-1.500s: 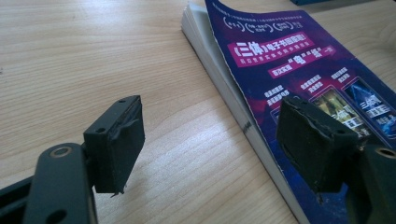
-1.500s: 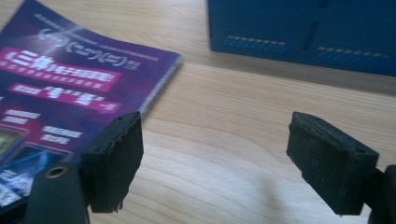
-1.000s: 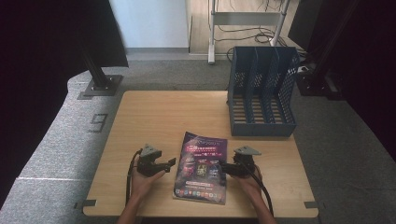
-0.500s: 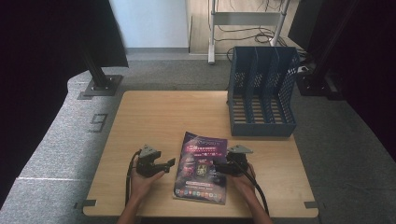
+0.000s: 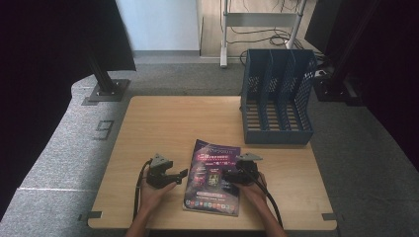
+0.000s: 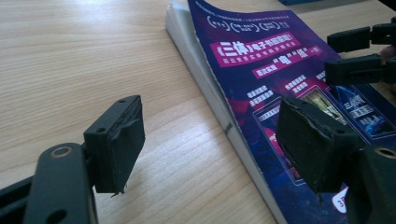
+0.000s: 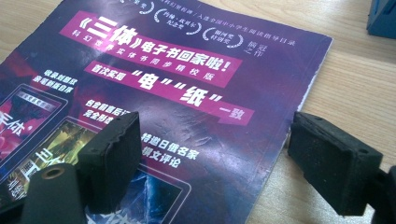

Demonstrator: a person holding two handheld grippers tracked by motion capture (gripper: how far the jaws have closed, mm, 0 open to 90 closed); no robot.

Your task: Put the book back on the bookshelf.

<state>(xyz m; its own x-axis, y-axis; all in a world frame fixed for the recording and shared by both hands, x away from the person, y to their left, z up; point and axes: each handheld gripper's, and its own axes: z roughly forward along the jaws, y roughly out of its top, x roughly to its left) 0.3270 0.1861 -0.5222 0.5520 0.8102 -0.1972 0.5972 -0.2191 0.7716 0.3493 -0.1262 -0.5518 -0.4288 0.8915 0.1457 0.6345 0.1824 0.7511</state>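
Book (image 5: 213, 177) lying flat on the surface (image 5: 163, 123), between both tongs. Left tongs (image 5: 182, 174) and right tongs (image 5: 228, 176) gape wide, empty, straddling opposite edges. Approach stage, apparently; next, closing on an edge to lift.

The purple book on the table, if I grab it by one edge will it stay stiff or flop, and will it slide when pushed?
The purple book is probably floppy: its soft cover curls up off the pages at one corner in the left gripper view. It looks thin, so likely light. The glossy cover may slip between the fingers, and it should slide easily on the smooth wooden table.
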